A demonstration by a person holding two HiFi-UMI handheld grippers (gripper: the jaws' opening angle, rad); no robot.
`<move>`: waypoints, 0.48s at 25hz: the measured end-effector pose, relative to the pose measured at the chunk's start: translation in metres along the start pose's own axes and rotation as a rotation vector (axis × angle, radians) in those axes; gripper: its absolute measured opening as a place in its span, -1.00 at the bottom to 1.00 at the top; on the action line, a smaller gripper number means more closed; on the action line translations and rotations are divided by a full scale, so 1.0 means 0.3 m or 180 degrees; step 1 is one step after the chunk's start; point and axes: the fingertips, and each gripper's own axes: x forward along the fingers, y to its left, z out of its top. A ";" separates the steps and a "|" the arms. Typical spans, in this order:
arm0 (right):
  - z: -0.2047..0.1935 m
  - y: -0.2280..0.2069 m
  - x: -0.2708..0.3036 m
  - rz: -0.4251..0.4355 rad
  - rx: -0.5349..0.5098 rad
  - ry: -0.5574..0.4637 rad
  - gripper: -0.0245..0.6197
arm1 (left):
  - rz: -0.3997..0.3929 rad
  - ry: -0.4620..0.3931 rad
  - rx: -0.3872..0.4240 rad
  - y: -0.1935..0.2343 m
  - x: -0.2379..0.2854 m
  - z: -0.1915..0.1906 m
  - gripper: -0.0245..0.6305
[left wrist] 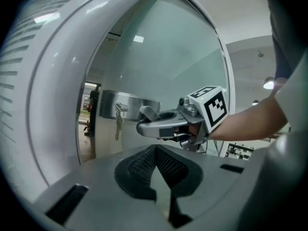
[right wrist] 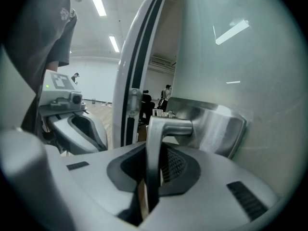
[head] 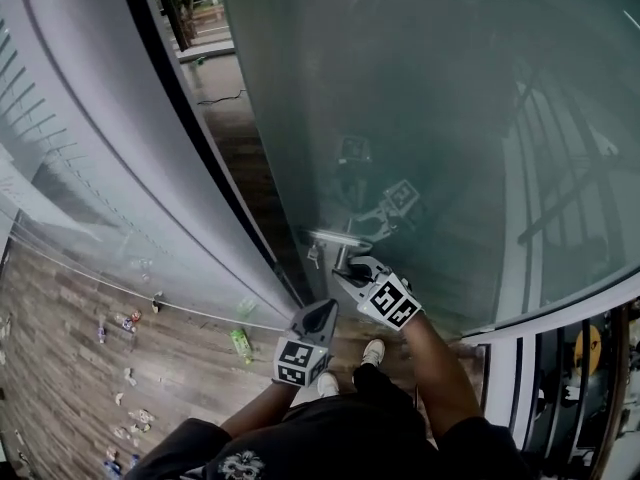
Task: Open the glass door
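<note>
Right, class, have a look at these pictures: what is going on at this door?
A person stands at the glass door with a gripper in each hand. The right gripper is clamped on the door's metal lever handle, which runs between its jaws. The left gripper hangs beside it, jaws together and empty. Keys dangle from the lock plate. Whether the door has begun to swing is unclear.

We can't tell what the tiny floor bits (head: 125, 320) are, and the handle (right wrist: 166, 127) hides its lower end in the right tool (right wrist: 152, 163).
</note>
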 end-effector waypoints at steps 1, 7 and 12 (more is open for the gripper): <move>-0.006 -0.043 0.010 -0.0050 -0.0016 0.0013 -0.80 | 0.0028 -0.0013 0.0022 0.007 0.034 0.009 -0.91; -0.024 -0.303 0.044 -0.0298 0.0008 0.0133 -0.80 | 0.0201 -0.0129 0.0081 0.042 0.224 0.111 -0.91; -0.045 -0.511 0.063 -0.0474 0.0126 0.0179 -0.80 | 0.0443 -0.0115 0.0084 0.076 0.374 0.188 -0.91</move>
